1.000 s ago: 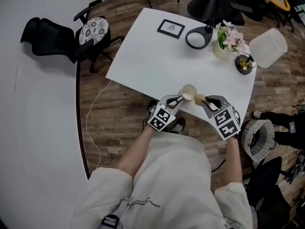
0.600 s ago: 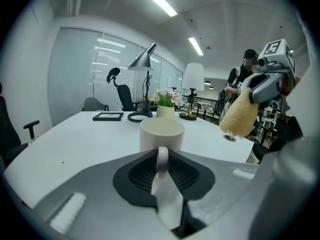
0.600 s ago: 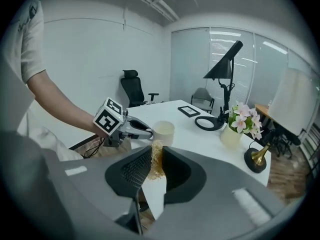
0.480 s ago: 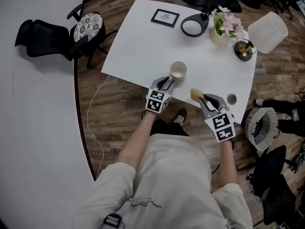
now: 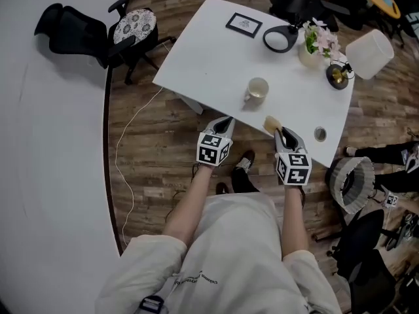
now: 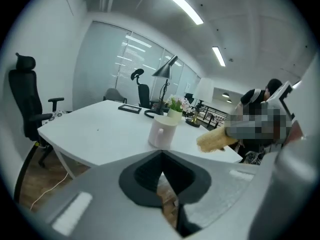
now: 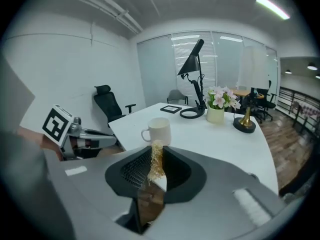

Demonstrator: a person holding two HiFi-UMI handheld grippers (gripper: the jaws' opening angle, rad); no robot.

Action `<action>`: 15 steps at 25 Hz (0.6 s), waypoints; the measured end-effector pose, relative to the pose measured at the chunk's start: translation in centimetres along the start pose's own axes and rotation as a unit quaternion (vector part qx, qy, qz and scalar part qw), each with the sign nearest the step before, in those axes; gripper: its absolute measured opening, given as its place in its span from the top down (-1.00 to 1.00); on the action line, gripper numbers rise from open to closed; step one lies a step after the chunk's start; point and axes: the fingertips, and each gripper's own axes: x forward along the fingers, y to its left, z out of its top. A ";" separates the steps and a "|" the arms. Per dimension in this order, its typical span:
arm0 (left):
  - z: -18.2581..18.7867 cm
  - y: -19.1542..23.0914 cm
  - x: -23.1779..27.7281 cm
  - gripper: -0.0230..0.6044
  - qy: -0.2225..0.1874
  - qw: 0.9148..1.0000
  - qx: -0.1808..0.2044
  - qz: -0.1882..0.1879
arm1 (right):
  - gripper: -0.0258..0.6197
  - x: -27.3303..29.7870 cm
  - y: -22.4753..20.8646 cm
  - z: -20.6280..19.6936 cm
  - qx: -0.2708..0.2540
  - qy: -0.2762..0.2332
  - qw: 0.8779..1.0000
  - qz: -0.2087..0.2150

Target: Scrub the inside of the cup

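Observation:
The cream cup [image 5: 257, 89] stands upright on the white table [image 5: 209, 57], handle toward the near edge. My left gripper [image 5: 224, 120] hovers off the table's near edge, jaws shut with nothing between them, a short way from the cup. My right gripper [image 5: 280, 131] is shut on a yellowish sponge [image 5: 271, 123] that sticks out over the table edge, right of the cup. In the left gripper view the cup [image 6: 162, 130] sits ahead with the sponge [image 6: 215, 140] to its right. The right gripper view has the sponge [image 7: 156, 160] between the jaws and the cup [image 7: 159, 130] just beyond.
On the far side of the table are a picture frame [image 5: 243, 24], a black lamp base [image 5: 280, 39], a flower vase [image 5: 314, 48], a gold ornament [image 5: 337, 75] and a white lampshade [image 5: 371, 52]. A black office chair [image 5: 72, 28] stands to the left. A bin [image 5: 350, 182] is at the right.
The cup, held up in the left gripper against the sponge a second ago, now stands on the table. The left gripper has let go and both grippers have drawn back.

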 end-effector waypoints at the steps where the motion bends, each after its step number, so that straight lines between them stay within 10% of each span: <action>1: 0.3 -0.6 -1.0 0.93 -0.005 1.000 0.002 -0.001 | 0.64 -0.4 0.2 -0.2 0.009 -0.008 1.000 -0.006; 15: -1.2 -7.5 -12.5 0.93 -0.066 0.998 0.008 0.021 | 0.65 -9.1 5.2 -2.7 0.030 -0.091 0.994 -0.056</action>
